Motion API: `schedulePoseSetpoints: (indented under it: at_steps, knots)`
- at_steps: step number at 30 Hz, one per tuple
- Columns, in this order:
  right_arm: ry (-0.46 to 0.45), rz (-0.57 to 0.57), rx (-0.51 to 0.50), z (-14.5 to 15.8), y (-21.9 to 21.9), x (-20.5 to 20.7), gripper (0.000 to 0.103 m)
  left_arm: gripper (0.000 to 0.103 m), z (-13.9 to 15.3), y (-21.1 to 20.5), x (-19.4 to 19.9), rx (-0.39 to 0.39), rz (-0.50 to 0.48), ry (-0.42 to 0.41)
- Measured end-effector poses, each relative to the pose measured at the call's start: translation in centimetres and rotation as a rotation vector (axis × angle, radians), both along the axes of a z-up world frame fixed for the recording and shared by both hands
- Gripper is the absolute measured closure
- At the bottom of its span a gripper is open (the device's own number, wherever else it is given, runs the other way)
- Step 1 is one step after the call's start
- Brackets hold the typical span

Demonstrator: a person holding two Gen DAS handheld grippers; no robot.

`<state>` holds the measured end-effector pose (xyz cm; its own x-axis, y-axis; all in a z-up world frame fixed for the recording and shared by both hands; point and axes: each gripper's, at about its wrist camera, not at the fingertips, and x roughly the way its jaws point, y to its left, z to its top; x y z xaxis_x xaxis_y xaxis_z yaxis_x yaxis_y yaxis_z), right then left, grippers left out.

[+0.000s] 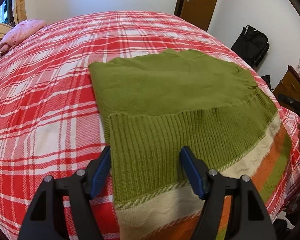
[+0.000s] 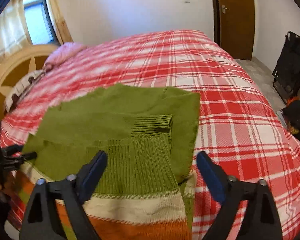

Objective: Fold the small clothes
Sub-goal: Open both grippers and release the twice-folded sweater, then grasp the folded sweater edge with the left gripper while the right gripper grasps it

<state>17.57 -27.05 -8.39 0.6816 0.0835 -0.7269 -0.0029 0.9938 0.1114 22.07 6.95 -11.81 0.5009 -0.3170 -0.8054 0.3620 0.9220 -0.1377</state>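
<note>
A: Where is the green sweater (image 1: 170,92)?
B: Folded on the plaid bed (image 1: 50,80), its ribbed hem nearest.
A: And the left gripper (image 1: 145,172)?
B: Fingers spread over the hem, pinching nothing.
A: The right gripper (image 2: 152,172)?
B: Spread too, nothing held.

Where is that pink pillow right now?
The pink pillow lies at the far left of the bed's plaid cover in both views, beside the wooden headboard under the window, well away from the green sweater.
</note>
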Motion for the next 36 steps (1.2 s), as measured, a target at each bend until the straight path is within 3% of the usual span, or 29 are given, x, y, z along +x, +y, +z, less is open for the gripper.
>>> schedulePoseSetpoints:
  at_steps: [3, 5, 6, 7, 8, 9, 10, 11, 13, 17, 20, 24, 29, 33, 36]
  knots:
    - [0.07, 0.024, -0.048, -1.9, 0.4, 2.0, 0.052, 0.031, 0.0, 0.3, 0.1, -0.026, 0.008, 0.011]
    - [0.126, 0.014, -0.067, -3.6, 0.3, 3.0, 0.054, 0.031, -0.1, 0.5, 0.2, -0.045, 0.014, 0.016]
    - [0.111, 0.011, -0.069, -3.5, 0.3, 2.9, 0.059, 0.031, -0.1, 0.6, 0.2, -0.055, 0.018, 0.022]
    - [0.1, 0.013, -0.077, -3.4, 0.5, 2.7, 0.085, 0.032, -0.2, 0.7, 0.3, -0.062, 0.022, 0.025]
    - [0.083, 0.022, -0.106, -3.0, 0.9, 2.3, 0.093, 0.034, -0.1, 0.7, 0.2, -0.065, 0.023, 0.021]
    - [0.072, 0.028, -0.13, -2.7, 1.3, 1.9, 0.093, 0.044, 0.0, 0.7, 0.0, -0.061, 0.028, 0.007]
    - [0.053, 0.034, -0.164, -2.4, 1.9, 1.4, 0.093, 0.067, 0.0, 0.6, -0.1, -0.054, 0.03, -0.005]
    - [0.022, 0.041, -0.214, -1.9, 2.7, 0.6, 0.093, 0.078, 0.0, 0.6, -0.3, -0.042, 0.035, -0.013]
    - [-0.028, 0.041, -0.257, -0.7, 3.7, -0.6, 0.093, 0.085, 0.1, 0.9, -0.4, -0.065, 0.042, -0.016]
    - [-0.149, 0.035, -0.269, 2.5, 4.9, -2.9, 0.093, 0.088, 1.1, 0.9, -1.4, -0.083, 0.055, -0.057]
    - [-0.18, 0.05, -0.272, 4.1, 5.6, -3.4, 0.093, 0.088, 2.1, 1.0, -1.8, -0.088, 0.067, -0.075]
    - [-0.143, 0.027, -0.262, 3.1, 5.0, -3.3, 0.093, 0.089, 2.3, 0.9, -2.1, -0.051, 0.072, -0.081]
    - [-0.033, -0.039, -0.069, -0.3, 1.3, -2.0, 0.09, 0.093, 2.6, 1.2, -2.7, -0.079, 0.072, -0.11]
    - [0.017, -0.103, 0.087, -2.1, -1.3, -1.8, 0.088, 0.093, 1.8, 0.2, -2.0, -0.034, 0.054, -0.091]
    - [0.012, -0.11, 0.076, -2.0, -1.6, -2.2, 0.088, 0.09, 0.6, -0.1, -1.2, -0.007, 0.06, -0.043]
